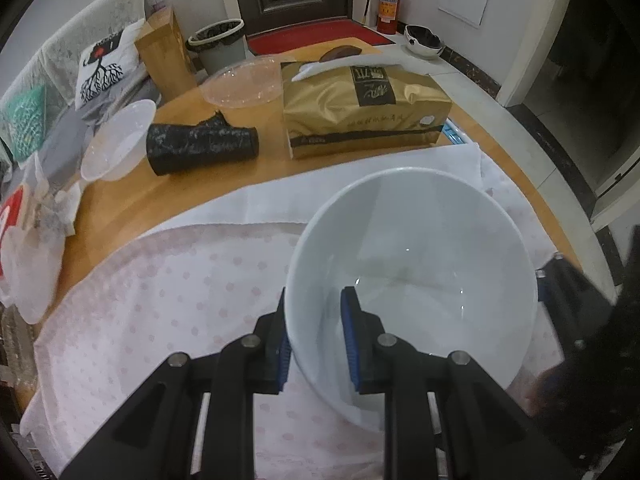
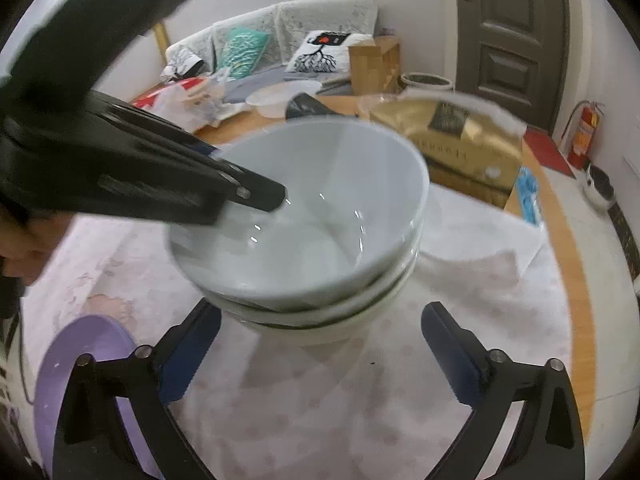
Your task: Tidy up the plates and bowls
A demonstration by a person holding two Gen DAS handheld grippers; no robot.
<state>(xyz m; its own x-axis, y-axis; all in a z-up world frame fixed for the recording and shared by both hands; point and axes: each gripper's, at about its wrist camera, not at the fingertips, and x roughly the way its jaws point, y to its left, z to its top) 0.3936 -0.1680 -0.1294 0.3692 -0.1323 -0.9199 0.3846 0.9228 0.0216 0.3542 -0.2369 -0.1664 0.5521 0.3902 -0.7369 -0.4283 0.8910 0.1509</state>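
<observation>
My left gripper (image 1: 316,336) is shut on the near rim of a white bowl (image 1: 416,264), one pad inside and one outside. In the right wrist view this top bowl (image 2: 320,208) sits slightly tilted on a stack of two more white bowls (image 2: 320,320). The left gripper (image 2: 256,196) reaches into it from the upper left. The stack stands on a pink dotted cloth (image 2: 340,400). My right gripper (image 2: 320,340) is open just in front of the stack's base, its blue pads (image 2: 192,344) wide apart and touching nothing. A purple plate (image 2: 80,360) lies at the lower left.
Behind the bowls on the round wooden table (image 1: 120,208) lie a gold tissue pack (image 1: 360,112), a black roll (image 1: 200,144), a clear plastic lid (image 1: 244,84) and a clear plastic bowl (image 1: 116,140). Bags clutter the left edge. The dark blurred shape (image 1: 580,300) is at the right.
</observation>
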